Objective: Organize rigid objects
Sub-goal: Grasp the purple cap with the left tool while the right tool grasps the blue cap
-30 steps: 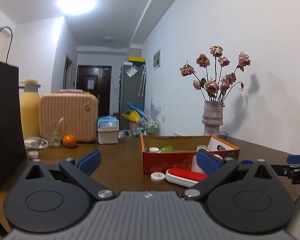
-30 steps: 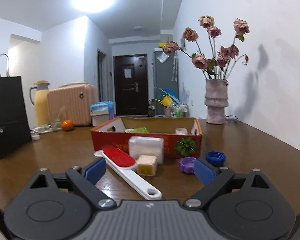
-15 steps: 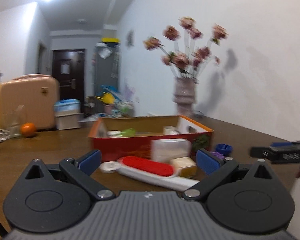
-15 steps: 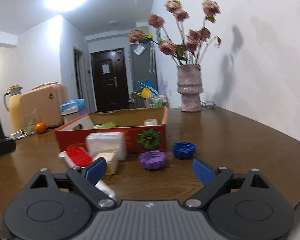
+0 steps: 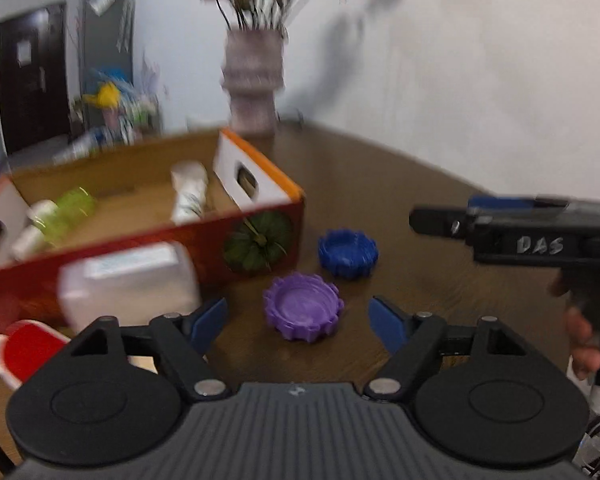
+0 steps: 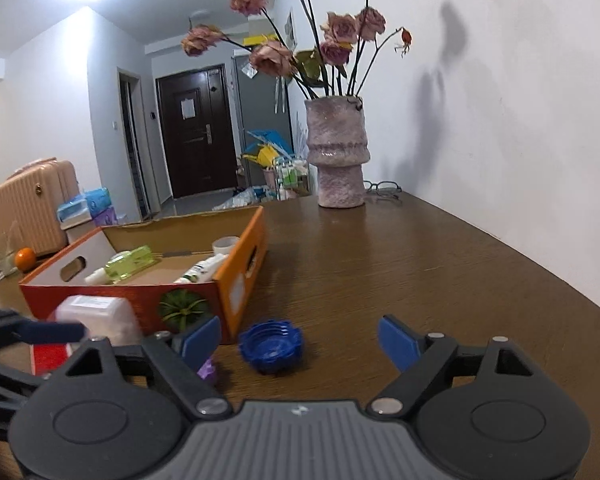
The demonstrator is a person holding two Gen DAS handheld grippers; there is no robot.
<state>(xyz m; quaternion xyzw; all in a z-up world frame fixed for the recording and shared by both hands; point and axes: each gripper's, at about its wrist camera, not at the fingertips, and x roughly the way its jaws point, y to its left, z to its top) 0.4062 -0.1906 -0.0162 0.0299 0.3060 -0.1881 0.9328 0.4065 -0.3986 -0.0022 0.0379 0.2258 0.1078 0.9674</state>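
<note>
left gripper [image 5: 298, 322] – jaws closing, nothing pinched, purple cap [image 5: 303, 306] lined up between them | right gripper [image 6: 300, 342] – jaws closing, unloaded, blue cap [image 6: 271, 346] just ahead | both caps lie beside box [image 6: 242, 258], likely bound for it

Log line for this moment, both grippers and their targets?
left gripper: closing, around purple cap, not gripping | right gripper: closing, empty, at blue cap | box: untouched
</note>
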